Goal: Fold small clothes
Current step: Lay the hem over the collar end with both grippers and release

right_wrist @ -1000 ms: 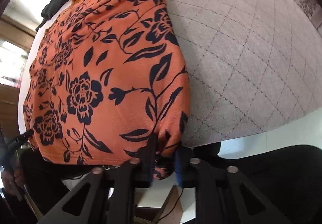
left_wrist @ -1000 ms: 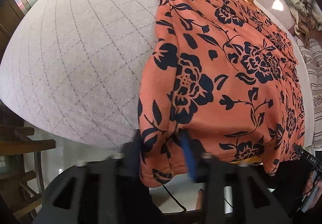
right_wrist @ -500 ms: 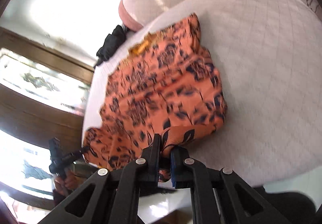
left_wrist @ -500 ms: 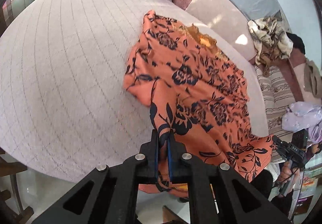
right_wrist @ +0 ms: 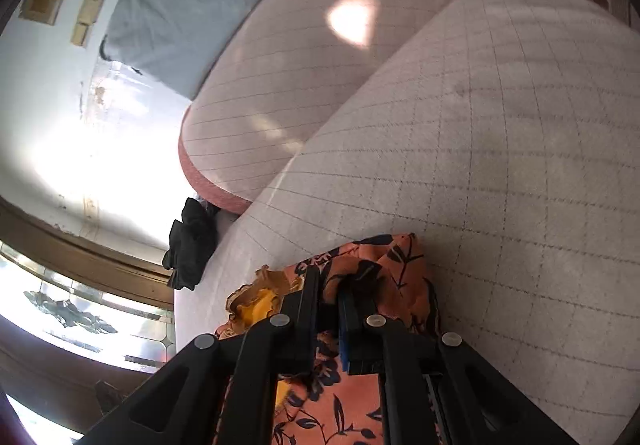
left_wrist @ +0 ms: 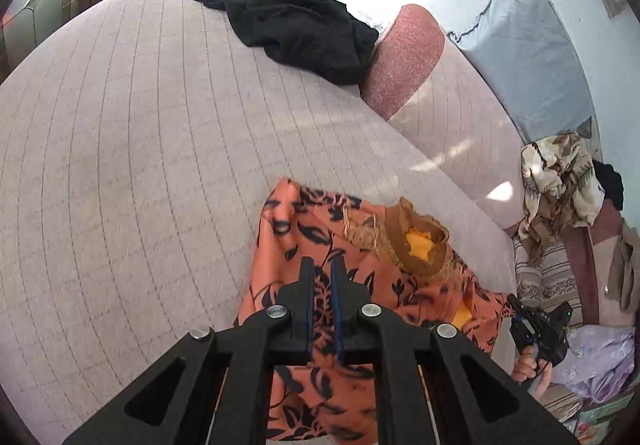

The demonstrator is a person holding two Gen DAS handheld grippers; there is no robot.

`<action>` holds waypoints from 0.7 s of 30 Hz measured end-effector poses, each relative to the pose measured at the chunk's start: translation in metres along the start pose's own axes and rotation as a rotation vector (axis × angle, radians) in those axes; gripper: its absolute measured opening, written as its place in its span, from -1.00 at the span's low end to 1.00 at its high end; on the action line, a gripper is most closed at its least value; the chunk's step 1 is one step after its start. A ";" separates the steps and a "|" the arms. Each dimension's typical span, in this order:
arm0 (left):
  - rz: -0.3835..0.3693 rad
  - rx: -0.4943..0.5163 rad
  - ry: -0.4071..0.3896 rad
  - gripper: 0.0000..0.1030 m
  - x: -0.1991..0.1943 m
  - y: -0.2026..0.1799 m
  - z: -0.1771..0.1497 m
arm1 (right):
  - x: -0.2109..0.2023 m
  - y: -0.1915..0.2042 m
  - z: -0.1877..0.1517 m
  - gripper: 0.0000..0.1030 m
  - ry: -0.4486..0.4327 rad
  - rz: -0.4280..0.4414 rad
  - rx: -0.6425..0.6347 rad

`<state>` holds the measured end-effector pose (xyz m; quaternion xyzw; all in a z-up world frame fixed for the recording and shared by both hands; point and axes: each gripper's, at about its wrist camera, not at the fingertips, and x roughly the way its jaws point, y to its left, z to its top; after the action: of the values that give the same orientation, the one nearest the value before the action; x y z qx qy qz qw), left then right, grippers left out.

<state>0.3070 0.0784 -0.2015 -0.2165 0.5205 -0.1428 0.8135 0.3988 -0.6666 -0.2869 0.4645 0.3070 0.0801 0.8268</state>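
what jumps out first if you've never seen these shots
The orange floral garment bunched on the quilted bed, right under both grippers, with a yellow patch at its top. Next, the black clothes heaped at the bed's far edge, beside the pink pillow.

Soft orange floral cloth garment (left_wrist: 320, 245) with frayed collar on matt quilted fabric bed (left_wrist: 120, 165); matt black plastic tools.
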 end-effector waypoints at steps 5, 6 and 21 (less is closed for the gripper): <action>0.082 -0.060 0.061 0.46 0.004 0.026 -0.076 | 0.028 -0.044 -0.004 -0.85 0.058 -0.025 0.072; 0.076 -0.084 0.075 0.46 0.004 0.030 -0.084 | 0.026 -0.043 -0.002 -0.85 0.050 -0.012 0.074; -0.001 -0.224 0.109 0.60 0.020 0.015 -0.095 | 0.020 -0.036 -0.018 -0.84 0.048 -0.016 0.033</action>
<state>0.2289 0.0633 -0.2593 -0.2979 0.5765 -0.0956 0.7548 0.3988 -0.6652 -0.3324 0.4737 0.3316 0.0795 0.8120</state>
